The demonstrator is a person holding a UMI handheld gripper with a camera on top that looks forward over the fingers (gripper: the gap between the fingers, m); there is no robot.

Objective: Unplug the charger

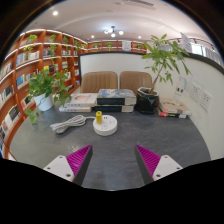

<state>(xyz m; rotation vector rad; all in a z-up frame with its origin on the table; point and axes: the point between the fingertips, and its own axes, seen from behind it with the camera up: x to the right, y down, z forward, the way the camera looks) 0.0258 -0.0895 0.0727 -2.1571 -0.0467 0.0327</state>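
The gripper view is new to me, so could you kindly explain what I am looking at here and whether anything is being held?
This single picture comes from a wide-angle camera mounted on a hand-held tool that a person carries; there is no robot arm. The camera looks forward along the tool's two fingers, and the two magenta pads at the bottom are their inner faces. The fingers stand open with nothing between them, so nothing is held.

Ahead lies a grey table. On it, beyond the fingers, sit a round white base with a small yellow object on top, a coiled white cable beside it, a potted plant, a stack of books and a black object. Behind are bookshelves and a sofa. I cannot tell which item is the charger.
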